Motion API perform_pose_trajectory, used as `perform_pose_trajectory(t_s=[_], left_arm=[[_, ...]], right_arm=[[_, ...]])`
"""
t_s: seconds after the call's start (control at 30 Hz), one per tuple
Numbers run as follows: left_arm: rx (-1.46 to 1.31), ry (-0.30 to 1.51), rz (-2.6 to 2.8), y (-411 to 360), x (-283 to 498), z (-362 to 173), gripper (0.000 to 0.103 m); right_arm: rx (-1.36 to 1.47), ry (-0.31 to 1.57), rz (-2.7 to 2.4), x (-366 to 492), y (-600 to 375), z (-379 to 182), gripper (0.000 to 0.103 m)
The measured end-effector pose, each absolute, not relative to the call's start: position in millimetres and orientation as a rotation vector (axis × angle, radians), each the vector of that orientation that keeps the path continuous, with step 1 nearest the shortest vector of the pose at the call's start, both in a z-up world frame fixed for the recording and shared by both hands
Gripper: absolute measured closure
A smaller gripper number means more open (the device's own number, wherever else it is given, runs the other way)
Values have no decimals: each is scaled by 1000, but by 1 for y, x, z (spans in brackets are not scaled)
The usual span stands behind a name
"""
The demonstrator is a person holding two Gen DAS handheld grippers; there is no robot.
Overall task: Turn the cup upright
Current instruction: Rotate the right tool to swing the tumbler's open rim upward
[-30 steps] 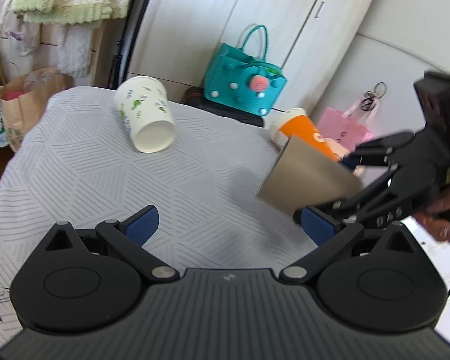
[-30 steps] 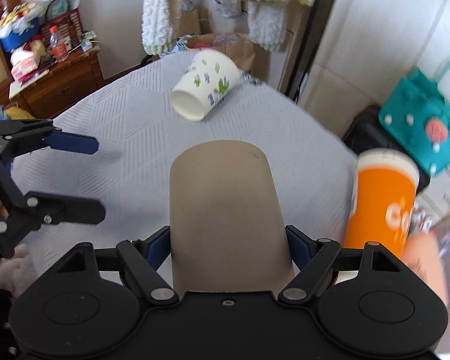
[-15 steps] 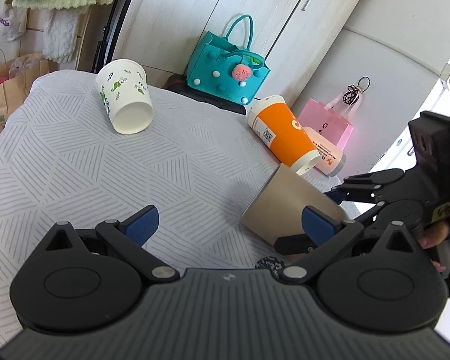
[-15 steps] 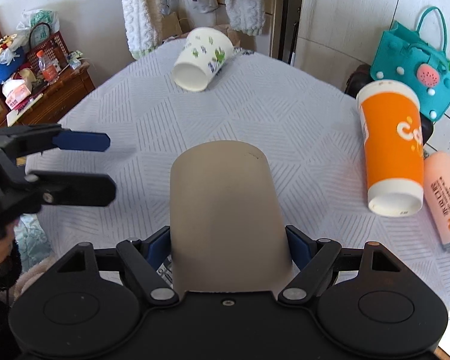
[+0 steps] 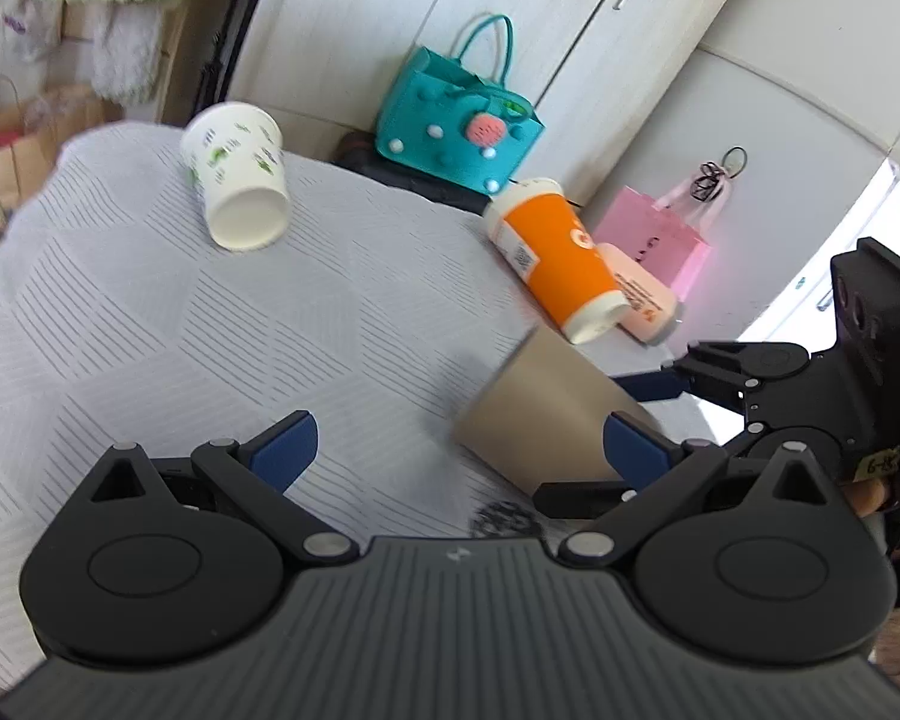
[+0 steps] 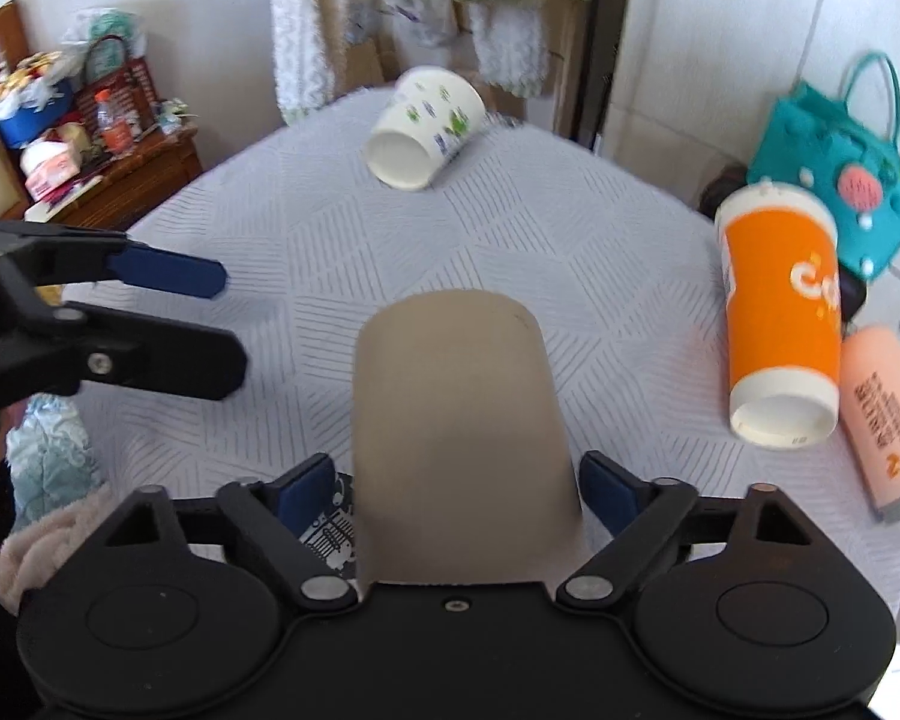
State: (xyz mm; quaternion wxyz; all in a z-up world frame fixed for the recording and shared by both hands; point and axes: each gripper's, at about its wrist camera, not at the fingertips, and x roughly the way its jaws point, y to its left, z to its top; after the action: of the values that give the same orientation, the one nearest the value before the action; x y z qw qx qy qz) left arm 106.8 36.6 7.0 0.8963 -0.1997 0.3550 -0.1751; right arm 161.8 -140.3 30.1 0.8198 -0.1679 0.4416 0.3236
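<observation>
A plain tan paper cup (image 6: 459, 438) sits between my right gripper's fingers, its closed base pointing away from me. In the left wrist view the same tan cup (image 5: 546, 414) lies tilted low over the table, held by the right gripper (image 5: 618, 432). My right gripper (image 6: 459, 492) is shut on it. My left gripper (image 5: 459, 450) is open and empty over the table; it also shows in the right wrist view (image 6: 222, 324) at the left. A white patterned cup (image 5: 240, 186) and an orange cup (image 5: 561, 264) lie on their sides.
The table (image 5: 150, 312) has a grey-white patterned cloth. A peach bottle (image 6: 882, 420) lies beside the orange cup (image 6: 780, 324) near the right edge. The white patterned cup (image 6: 426, 126) lies at the far side. A teal bag (image 5: 456, 126) and a pink bag (image 5: 660, 234) stand beyond the table.
My right gripper has brought the tan cup down toward the table and turned it. The left gripper has shifted a little. The other cups have not moved.
</observation>
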Motion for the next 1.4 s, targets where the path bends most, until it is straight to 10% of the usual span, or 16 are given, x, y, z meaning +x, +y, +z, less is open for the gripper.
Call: perform_pose_trajectory(t_s=[1.4], left_arm=[[-812, 788, -406, -9, 143, -53, 14]], right_arm=[[-493, 976, 871, 179, -145, 24, 11]])
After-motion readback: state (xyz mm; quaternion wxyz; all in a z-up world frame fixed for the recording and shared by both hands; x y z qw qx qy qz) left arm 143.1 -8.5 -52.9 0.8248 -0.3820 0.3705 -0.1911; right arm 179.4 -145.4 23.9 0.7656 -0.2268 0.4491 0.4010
